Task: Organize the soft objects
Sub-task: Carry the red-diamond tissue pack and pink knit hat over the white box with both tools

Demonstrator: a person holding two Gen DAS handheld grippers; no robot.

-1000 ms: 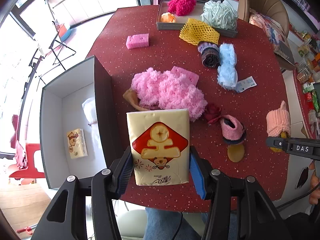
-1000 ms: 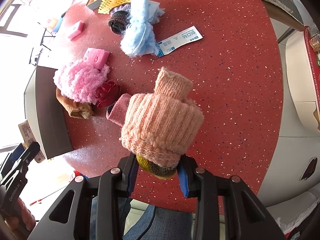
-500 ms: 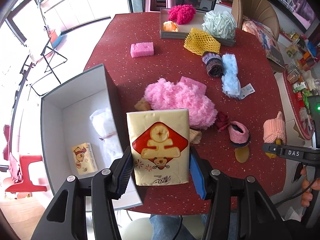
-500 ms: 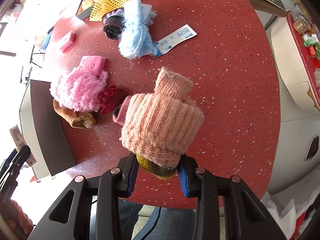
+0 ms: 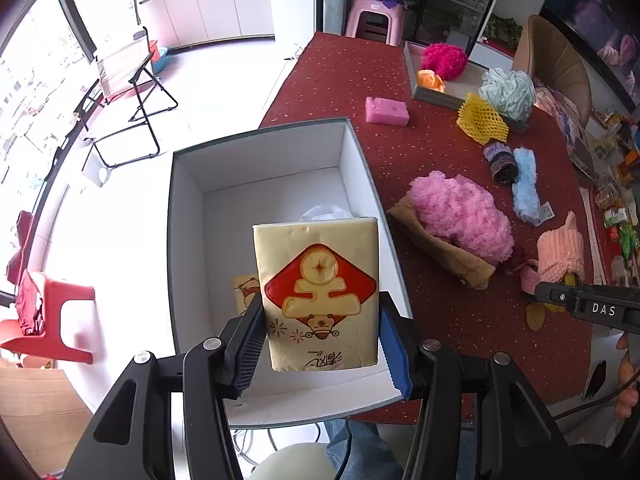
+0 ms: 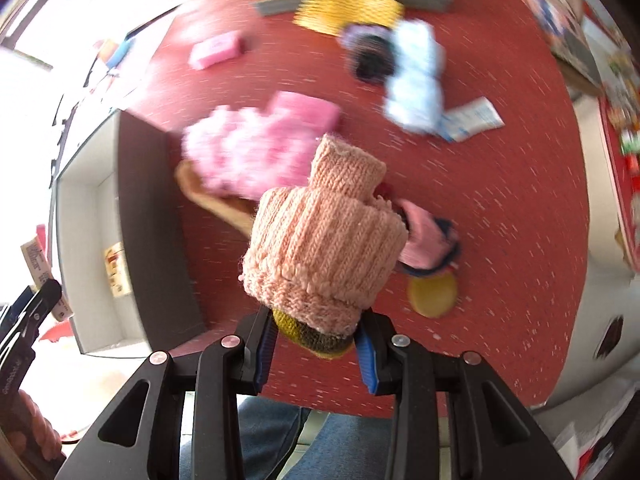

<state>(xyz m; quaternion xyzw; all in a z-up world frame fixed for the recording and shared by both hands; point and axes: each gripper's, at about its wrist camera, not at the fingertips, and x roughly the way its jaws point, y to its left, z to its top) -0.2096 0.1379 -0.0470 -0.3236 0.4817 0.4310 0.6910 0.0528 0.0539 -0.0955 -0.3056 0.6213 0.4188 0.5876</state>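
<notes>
Left gripper [image 5: 320, 344] is clamped on the tissue pack [image 5: 318, 294], pack upright with its long axis along the fingers, hanging directly over the open box [image 5: 184, 264]. Box floor sits straight below and ahead; a second tissue pack [image 5: 245, 292] and a white bag [image 5: 326, 213] already lie inside. Drop looks like a straight descent plus release. Left hand is the nearer one to the box.

Right gripper [image 6: 316, 350] is squeezed narrow on the peach knit roll [image 6: 324, 252], over the red surface [image 6: 500, 208]; box lies off to its left.

Versus a second ago: the left gripper was over the surface edge with the box to its left; now the box is under it. Right view has slid boxward too, and it's motion-blurred.
</notes>
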